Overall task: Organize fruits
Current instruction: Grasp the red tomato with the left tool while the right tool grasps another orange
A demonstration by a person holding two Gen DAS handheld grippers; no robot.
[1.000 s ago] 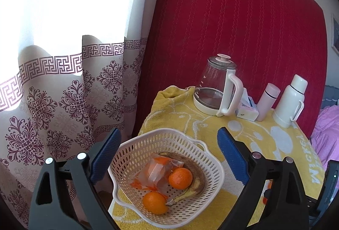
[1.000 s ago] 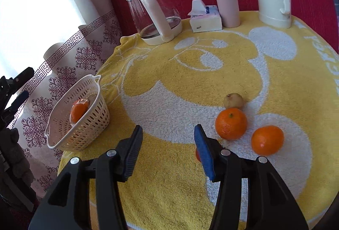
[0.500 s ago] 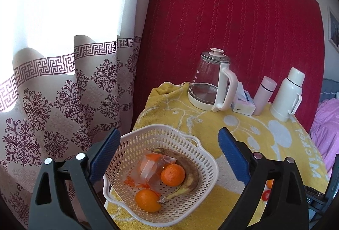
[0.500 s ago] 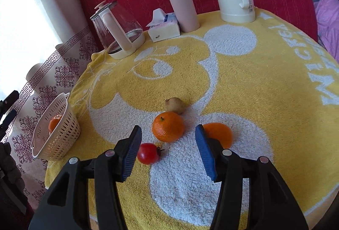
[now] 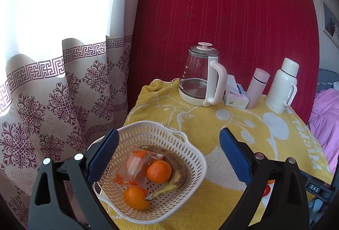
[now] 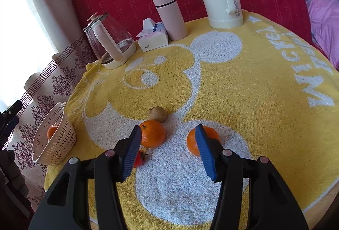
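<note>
With basket (image 5: pixel 186 168) at counter's left edge already holding two oranges and banana, left gripper (image 5: pixel 167 156) spread above it, likely steadying, right gripper (image 6: pixel 168 147) spread low among loose fruit, orange (image 6: pixel 153 133), orange (image 6: pixel 191 144), tomato (image 6: pixel 138 160), apparently picking next.

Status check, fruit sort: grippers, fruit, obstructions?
Both grippers open, empty. Right gripper over loose oranges. Basket part filled. Nothing blocking.
</note>
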